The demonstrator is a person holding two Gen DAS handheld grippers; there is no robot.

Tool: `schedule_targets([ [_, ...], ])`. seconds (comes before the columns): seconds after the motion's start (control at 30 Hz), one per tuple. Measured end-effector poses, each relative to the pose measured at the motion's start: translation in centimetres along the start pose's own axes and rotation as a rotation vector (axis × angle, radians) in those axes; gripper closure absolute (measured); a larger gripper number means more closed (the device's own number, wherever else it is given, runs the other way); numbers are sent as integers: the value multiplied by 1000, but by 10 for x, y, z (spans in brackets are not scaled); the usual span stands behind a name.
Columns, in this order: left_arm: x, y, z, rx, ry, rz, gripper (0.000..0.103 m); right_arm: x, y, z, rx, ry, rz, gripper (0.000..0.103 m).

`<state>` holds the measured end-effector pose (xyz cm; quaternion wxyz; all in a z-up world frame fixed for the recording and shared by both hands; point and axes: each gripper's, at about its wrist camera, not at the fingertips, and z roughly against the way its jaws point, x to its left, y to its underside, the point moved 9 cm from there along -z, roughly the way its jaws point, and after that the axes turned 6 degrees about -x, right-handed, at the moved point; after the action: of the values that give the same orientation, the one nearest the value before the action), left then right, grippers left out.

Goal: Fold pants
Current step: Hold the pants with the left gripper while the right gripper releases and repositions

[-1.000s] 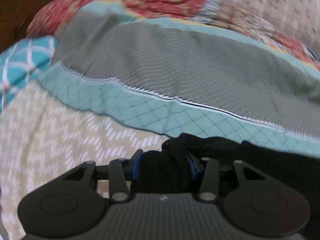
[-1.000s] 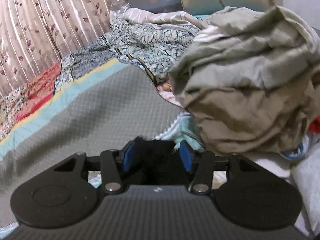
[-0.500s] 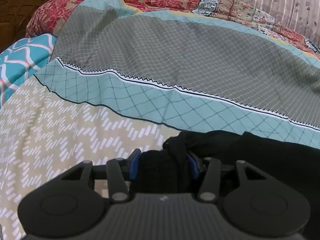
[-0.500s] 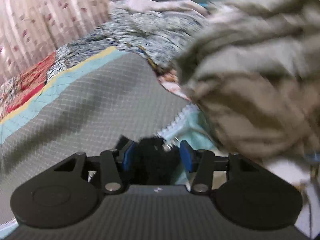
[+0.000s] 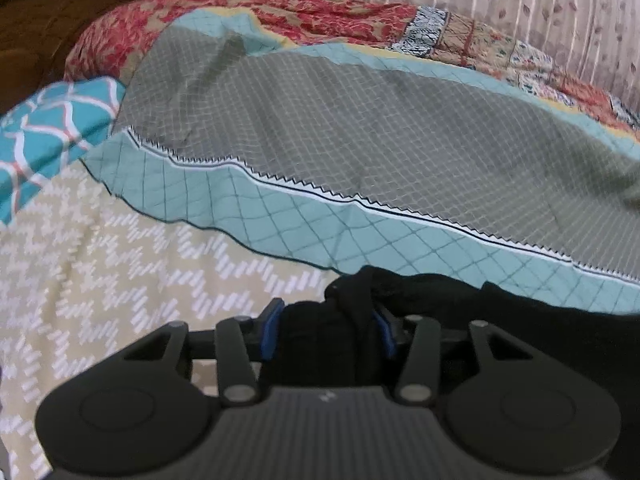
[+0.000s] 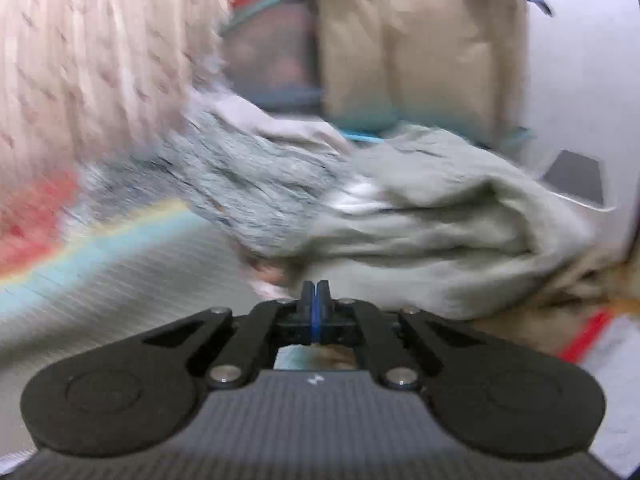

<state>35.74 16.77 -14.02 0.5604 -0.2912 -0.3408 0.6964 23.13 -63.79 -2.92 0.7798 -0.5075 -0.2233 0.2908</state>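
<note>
Left wrist view: your left gripper (image 5: 326, 328) is clenched on a bunched fold of the black pants (image 5: 520, 312), the cloth wedged between its blue-padded fingers (image 5: 269, 330). From the grip the pants run away to the right along the lower edge of the view, so their long axis lies roughly left to right across the bed. They rest on the teal diamond-check band of the bedspread (image 5: 360, 128); beyond it come a grey check panel and a red floral border. A beige zigzag-print cover (image 5: 100, 280) lies to the left, a teal lattice-print pillow (image 5: 48, 128) further left, and a striped leaf-print curtain (image 5: 520, 4) hangs behind. No writing can be read; only a small pale mark shows on the gripper body.

Right wrist view, heavily blurred: your right gripper (image 6: 315, 292) is clenched with its pads touching and nothing between them. The pants do not show here. Ahead lies a heap of pale grey-green cloth (image 6: 440, 220), with a tan upright panel (image 6: 420, 52) behind it.
</note>
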Motion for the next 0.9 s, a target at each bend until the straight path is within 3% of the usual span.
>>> schedule_targets([
  [0.03, 0, 2, -1, 4, 0, -8, 60, -6, 11, -7, 89, 19, 16, 100],
  [0.07, -1, 5, -2, 6, -5, -24, 60, -5, 15, -6, 117, -4, 30, 98],
  [0.13, -3, 7, -1, 4, -11, -34, 60, 7, 14, 4, 74, -66, 82, 95],
  [0.23, -2, 6, 1, 5, -12, -4, 59, 32, 20, -3, 141, -179, 59, 86],
  [0.3, -2, 5, 2, 2, -11, 2, 59, 52, 30, -15, 208, -218, 39, 60],
  [0.33, -2, 5, 3, 0, -10, -1, 59, 67, 42, -21, 280, -249, 52, 55],
  [0.37, -2, 5, 3, 0, -9, -3, 59, 77, 51, -24, 331, -258, 80, 54],
  [0.47, -2, 5, 4, 2, -5, -6, 59, 88, 69, -29, 359, -231, 149, 54],
  [0.67, -5, 1, 11, -18, 8, -21, 59, 73, 91, -11, 408, -218, 99, 45],
  [0.7, -6, 0, 12, -23, 8, -24, 60, 76, 95, -14, 413, -211, 106, 48],
  [0.73, -7, -1, 14, -27, 6, -28, 61, 76, 104, -17, 438, -208, 112, 60],
  [0.77, -8, -2, 16, -27, 0, -30, 61, 80, 113, -20, 475, -229, 120, 80],
  [0.9, -9, -13, 38, -58, -7, -30, 63, 86, 92, -8, 363, -246, 112, 86],
])
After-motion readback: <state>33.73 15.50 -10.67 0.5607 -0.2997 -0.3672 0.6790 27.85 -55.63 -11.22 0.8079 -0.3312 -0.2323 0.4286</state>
